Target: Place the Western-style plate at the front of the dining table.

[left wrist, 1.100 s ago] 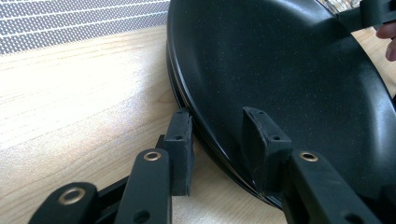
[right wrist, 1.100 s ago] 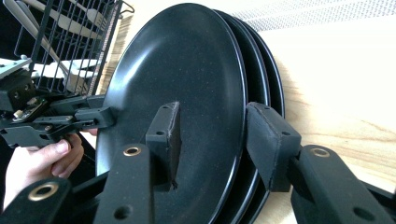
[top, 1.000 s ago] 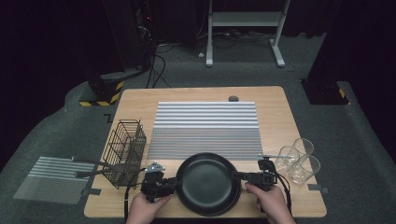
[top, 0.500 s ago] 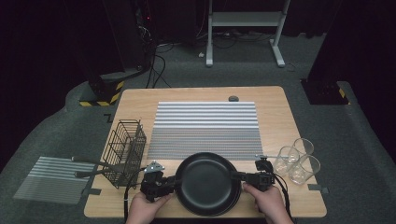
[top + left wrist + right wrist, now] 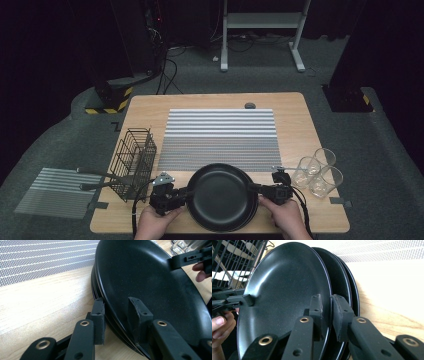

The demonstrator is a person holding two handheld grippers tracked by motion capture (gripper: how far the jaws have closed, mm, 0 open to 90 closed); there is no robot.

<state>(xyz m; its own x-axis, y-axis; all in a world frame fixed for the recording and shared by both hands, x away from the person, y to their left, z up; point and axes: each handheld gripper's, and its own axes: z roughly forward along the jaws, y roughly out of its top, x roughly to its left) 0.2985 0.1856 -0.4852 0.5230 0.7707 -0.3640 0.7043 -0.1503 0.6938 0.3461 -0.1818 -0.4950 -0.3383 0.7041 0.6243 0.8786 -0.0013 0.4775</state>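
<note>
Closing further since a moment ago on the right: right gripper (image 5: 266, 190) now pinching the rim of the top black plate (image 5: 220, 196), one pad inside, one outside. Hands otherwise unmoved. Left gripper (image 5: 181, 195) clamped across the opposite edge of the stack of black plates (image 5: 347, 285), spanning several rims. Stack resting at the near edge of the wooden table (image 5: 295, 107). Beyond, to the left, wire basket (image 5: 133, 162) holding utensils (image 5: 102, 180) whose handles poke out sideways. To the right, three empty glasses (image 5: 317, 171). Farther back, striped mat (image 5: 220, 137).
</note>
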